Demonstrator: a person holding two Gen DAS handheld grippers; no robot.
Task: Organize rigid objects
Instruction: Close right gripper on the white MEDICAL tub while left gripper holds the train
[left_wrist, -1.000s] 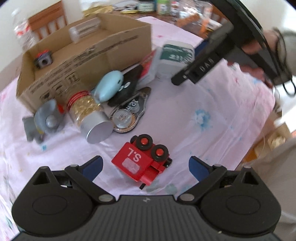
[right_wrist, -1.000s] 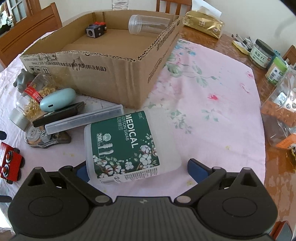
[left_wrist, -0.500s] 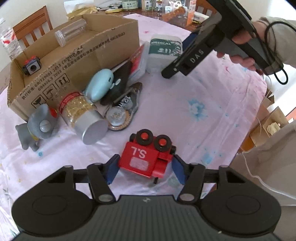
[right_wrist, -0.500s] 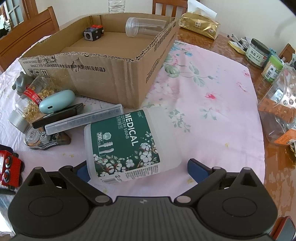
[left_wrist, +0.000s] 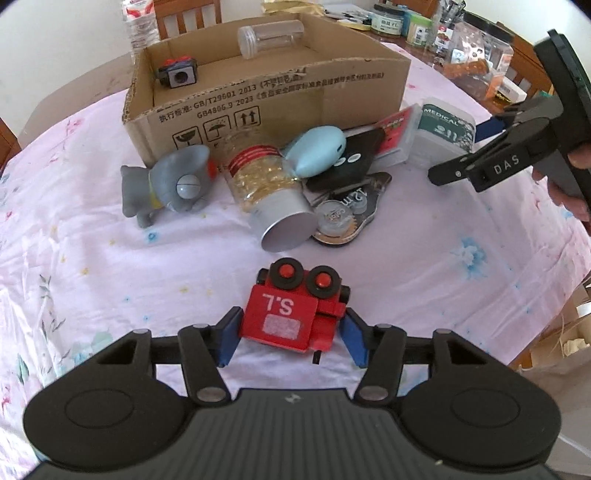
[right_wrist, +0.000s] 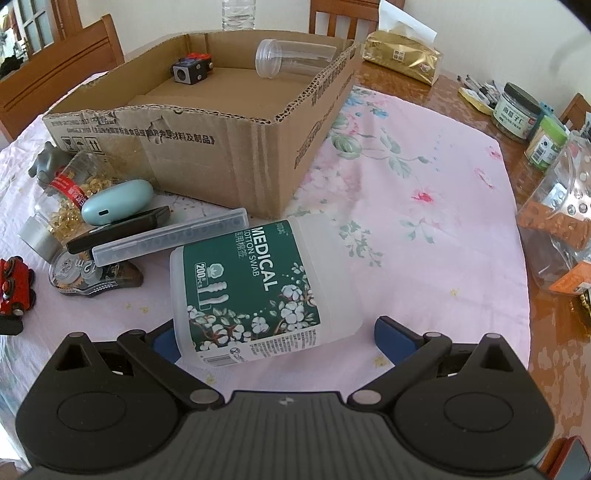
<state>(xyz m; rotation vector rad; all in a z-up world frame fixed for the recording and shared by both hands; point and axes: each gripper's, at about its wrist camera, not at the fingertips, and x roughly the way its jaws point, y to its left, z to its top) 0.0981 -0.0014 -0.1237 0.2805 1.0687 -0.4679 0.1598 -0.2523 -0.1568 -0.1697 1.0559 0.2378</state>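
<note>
My left gripper (left_wrist: 290, 334) is shut on a red toy train (left_wrist: 291, 314), its blue pads against both sides. The train also shows in the right wrist view (right_wrist: 13, 286) at the left edge. My right gripper (right_wrist: 275, 338) is open around a lying cotton swab tub (right_wrist: 258, 288); its left pad is near the tub, its right pad apart. The tub also shows in the left wrist view (left_wrist: 441, 127), with the right gripper (left_wrist: 476, 151) beside it. An open cardboard box (left_wrist: 280, 88) holds a black cube (left_wrist: 177, 74) and a clear tube (left_wrist: 271, 35).
In front of the box lie a grey elephant toy (left_wrist: 170, 184), a jar of yellow capsules (left_wrist: 269, 192), a light blue case (left_wrist: 317, 151), a black device (left_wrist: 351, 158), a tape dispenser (left_wrist: 347, 218) and a clear case (right_wrist: 170, 240). Jars (right_wrist: 517, 110) stand at the far right.
My left gripper has closed from wide open onto the red train and swung so the box faces it. My right gripper has stayed open around the tub.
</note>
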